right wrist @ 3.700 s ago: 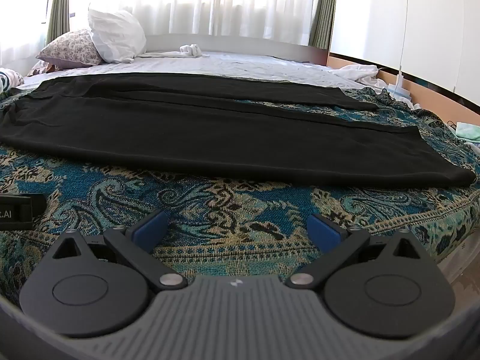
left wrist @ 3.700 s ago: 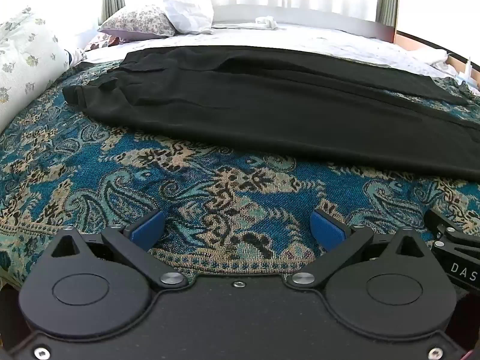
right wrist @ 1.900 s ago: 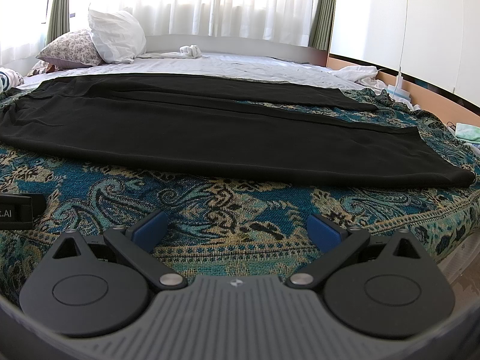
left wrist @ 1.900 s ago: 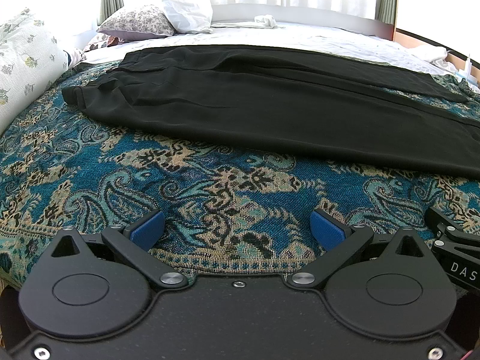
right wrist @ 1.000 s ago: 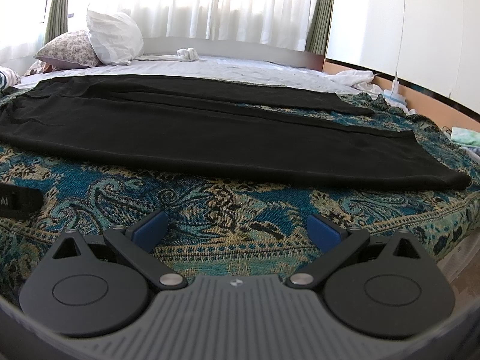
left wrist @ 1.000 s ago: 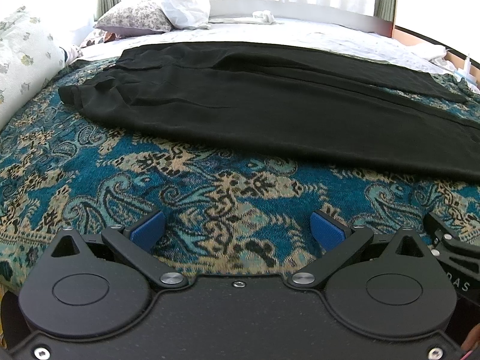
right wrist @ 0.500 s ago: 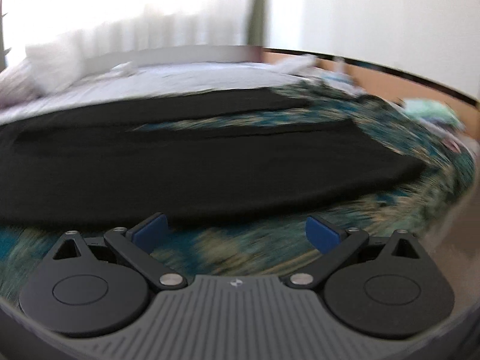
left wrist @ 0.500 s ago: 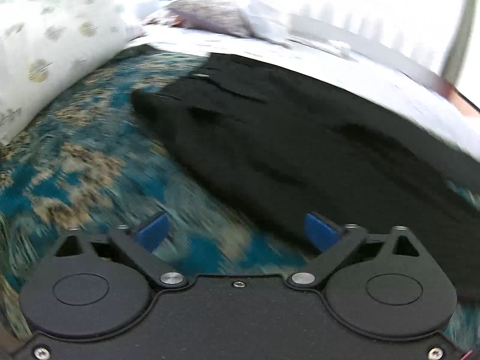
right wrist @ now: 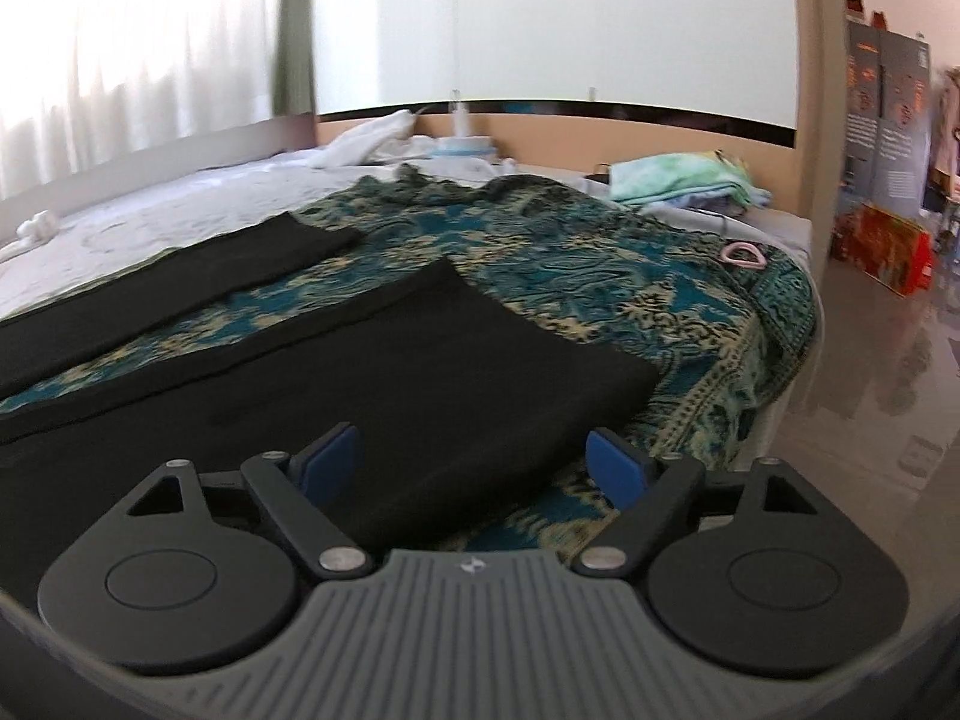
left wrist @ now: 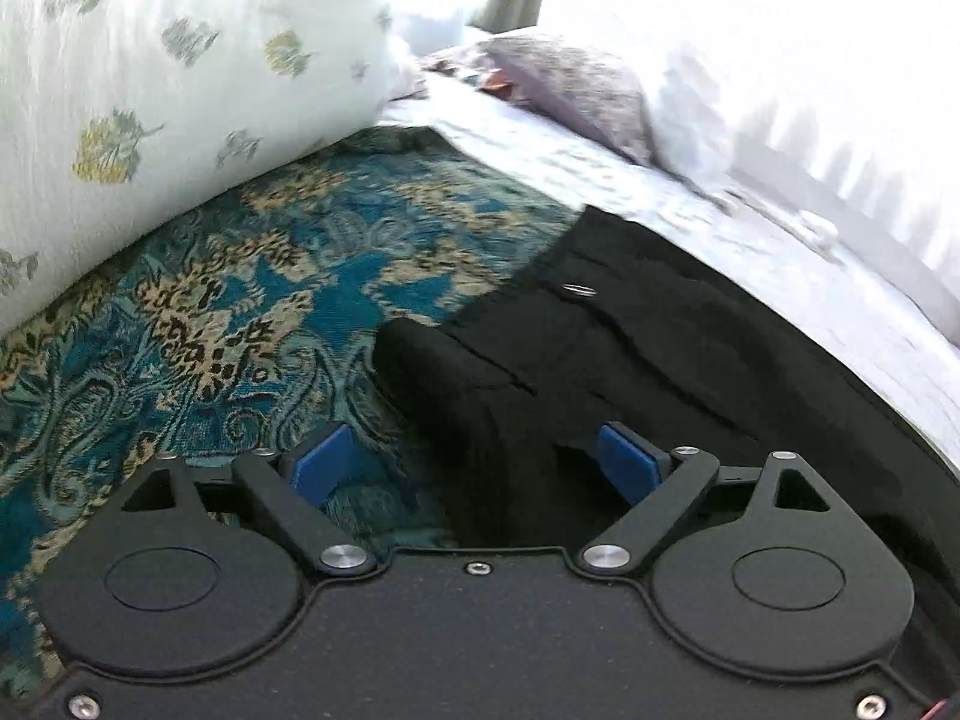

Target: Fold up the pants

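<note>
Black pants lie flat across a blue paisley bedspread (left wrist: 240,312). In the left wrist view I see the waist end (left wrist: 600,360) with a metal button (left wrist: 577,289). My left gripper (left wrist: 480,468) is open, its jaws spread over the near corner of the waistband. In the right wrist view I see the two leg ends; the near leg (right wrist: 420,372) ends at a hem close to the bed's edge. My right gripper (right wrist: 477,462) is open over that near hem corner. The far leg (right wrist: 198,276) lies apart.
A large white flowered pillow (left wrist: 150,90) lies left of the waist. More pillows (left wrist: 600,84) sit at the head. The bed's edge (right wrist: 780,348) drops to a glossy floor on the right. A pink ring (right wrist: 744,253) and folded green cloth (right wrist: 678,177) lie farther back.
Both grippers have moved forward from the bed's front edge and swung apart, the left to the waist end and the right to the leg hems. Both stayed open.
</note>
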{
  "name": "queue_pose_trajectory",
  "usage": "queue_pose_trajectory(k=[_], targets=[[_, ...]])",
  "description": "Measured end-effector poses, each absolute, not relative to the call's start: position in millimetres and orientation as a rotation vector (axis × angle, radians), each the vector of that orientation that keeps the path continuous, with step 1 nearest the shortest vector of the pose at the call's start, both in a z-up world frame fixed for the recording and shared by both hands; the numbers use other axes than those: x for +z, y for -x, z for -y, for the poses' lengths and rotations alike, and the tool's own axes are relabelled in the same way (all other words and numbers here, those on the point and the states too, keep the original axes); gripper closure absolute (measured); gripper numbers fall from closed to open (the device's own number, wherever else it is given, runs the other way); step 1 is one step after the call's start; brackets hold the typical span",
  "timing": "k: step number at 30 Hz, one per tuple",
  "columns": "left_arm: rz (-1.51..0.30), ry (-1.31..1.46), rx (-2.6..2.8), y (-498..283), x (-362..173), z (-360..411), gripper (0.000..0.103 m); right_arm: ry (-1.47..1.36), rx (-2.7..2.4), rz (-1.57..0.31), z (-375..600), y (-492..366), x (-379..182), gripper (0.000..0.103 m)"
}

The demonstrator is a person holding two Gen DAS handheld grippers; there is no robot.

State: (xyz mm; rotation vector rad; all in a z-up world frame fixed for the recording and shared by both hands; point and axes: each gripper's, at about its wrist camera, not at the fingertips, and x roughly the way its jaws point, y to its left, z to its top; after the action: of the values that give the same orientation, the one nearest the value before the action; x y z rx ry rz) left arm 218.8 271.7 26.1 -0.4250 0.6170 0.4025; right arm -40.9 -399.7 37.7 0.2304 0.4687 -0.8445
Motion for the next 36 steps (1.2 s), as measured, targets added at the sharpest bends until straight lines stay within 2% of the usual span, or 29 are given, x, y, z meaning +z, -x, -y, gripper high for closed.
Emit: queue_pose_trajectory(k=[5, 13, 17, 19, 20, 21, 22, 23, 24, 29, 36], targets=[[-0.604, 0.45, 0.428, -231, 10, -277, 0.012, -0.262, -0.886, -0.432, 408, 49, 32, 0.016], [-0.598, 0.375, 0.446, -238, 3, -267, 0.015, -0.345, -0.903, -0.372, 424, 67, 29, 0.018], [-0.59, 0.391, 0.457, -240, 4, -270, 0.021, -0.411, -0.853, -0.341, 440, 65, 30, 0.025], [-0.588, 0.388, 0.467, -242, 4, -270, 0.024, -0.438, -0.854, -0.364, 453, 57, 26, 0.035], [-0.587, 0.384, 0.474, -243, 4, -270, 0.029, -0.439, -0.867, -0.365, 456, 53, 26, 0.043], [-0.586, 0.374, 0.483, -244, 4, -269, 0.044, -0.438, -0.884, -0.375, 460, 49, 26, 0.06], [-0.586, 0.361, 0.492, -246, 6, -268, 0.057, -0.446, -0.899, -0.392, 463, 46, 27, 0.07], [-0.578, 0.34, 0.516, -245, 8, -266, 0.071, -0.461, -0.907, -0.4, 465, 45, 28, 0.085], [-0.561, 0.304, 0.543, -243, 13, -260, 0.087, -0.483, -0.901, -0.4, 467, 44, 30, 0.088], [-0.47, 0.105, 0.576, -232, 43, -229, 0.09, -0.383, -0.914, -0.393, 459, 45, 49, 0.091], [-0.514, 0.125, 0.546, -211, 65, -240, 0.09, -0.326, -0.933, -0.391, 460, 52, 68, 0.091]])
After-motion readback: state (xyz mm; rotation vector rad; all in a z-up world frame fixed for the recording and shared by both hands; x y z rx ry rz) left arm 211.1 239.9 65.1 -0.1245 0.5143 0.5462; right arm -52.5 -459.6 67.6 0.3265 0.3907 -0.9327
